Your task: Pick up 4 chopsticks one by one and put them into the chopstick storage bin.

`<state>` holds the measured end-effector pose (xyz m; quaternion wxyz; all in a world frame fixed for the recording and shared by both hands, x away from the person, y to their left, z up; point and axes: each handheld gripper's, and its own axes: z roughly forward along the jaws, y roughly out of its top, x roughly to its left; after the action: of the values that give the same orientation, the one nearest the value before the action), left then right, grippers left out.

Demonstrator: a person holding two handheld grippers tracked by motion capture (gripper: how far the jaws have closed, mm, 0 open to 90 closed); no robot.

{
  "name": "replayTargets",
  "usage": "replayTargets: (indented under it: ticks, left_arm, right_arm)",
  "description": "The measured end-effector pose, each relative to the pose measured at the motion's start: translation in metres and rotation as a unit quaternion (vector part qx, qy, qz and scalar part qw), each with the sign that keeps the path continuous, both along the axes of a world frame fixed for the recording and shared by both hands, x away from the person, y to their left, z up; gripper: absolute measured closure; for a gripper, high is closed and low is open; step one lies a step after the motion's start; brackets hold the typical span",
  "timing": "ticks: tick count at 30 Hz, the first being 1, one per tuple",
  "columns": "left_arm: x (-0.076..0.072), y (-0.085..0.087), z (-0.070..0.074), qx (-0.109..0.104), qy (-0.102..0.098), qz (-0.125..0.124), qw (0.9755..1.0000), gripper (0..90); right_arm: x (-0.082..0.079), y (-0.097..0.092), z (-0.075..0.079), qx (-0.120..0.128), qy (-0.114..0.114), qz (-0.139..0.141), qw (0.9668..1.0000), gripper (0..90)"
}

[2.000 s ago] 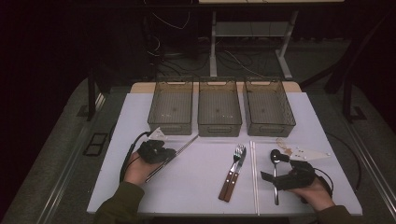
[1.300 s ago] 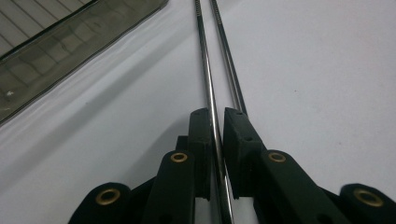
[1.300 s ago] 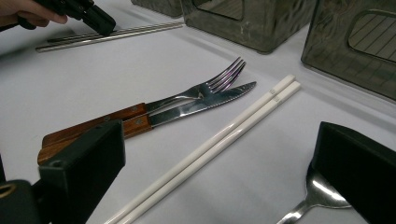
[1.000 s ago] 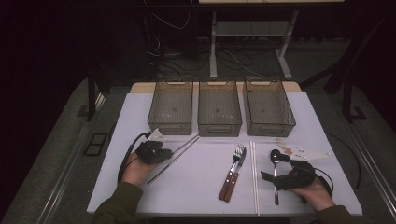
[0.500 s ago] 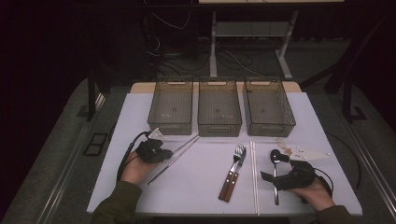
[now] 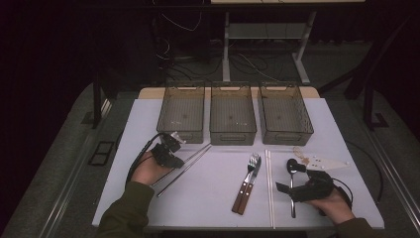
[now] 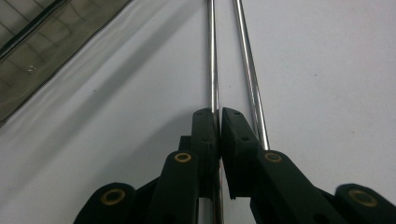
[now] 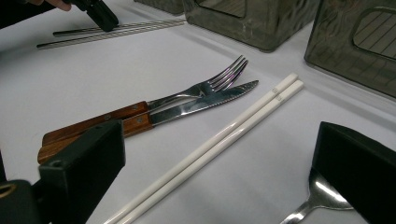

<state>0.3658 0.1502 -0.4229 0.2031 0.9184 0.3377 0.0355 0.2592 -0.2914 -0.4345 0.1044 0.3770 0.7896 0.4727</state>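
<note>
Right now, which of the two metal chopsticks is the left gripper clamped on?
The left gripper is shut on the left-hand metal chopstick in its own view; that rod runs between the jaws, while the other chopstick passes outside the right jaw.

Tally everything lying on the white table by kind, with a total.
Smoked clear plastic bins: 3
Slim steel chopsticks: 2
White plastic chopsticks: 2
Wooden-handled fork: 1
Wooden-handled knife: 1
Steel spoon: 1
White flat utensil: 1
Total: 11
</note>
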Motion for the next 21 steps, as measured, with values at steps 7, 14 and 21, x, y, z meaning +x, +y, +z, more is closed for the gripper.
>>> replayTargets:
  ticks: [7, 14, 21]
  left_arm:
    - [0.009, -0.008, 0.003, 0.028, 0.035, 0.004, 0.999, 83.1]
    - [0.016, -0.014, 0.005, 0.049, 0.057, 0.002, 0.9972, 84.8]
    - [0.014, -0.008, 0.004, 0.026, 0.053, 0.005, 0.9982, 85.3]
  right_arm:
    - [0.001, 0.002, -0.001, -0.003, 0.002, 0.004, 1.0, 2.7]
    - [0.002, 0.003, -0.001, -0.003, 0.003, 0.006, 1.0, 2.7]
    - [0.002, 0.002, -0.001, -0.002, 0.002, 0.004, 1.0, 2.7]
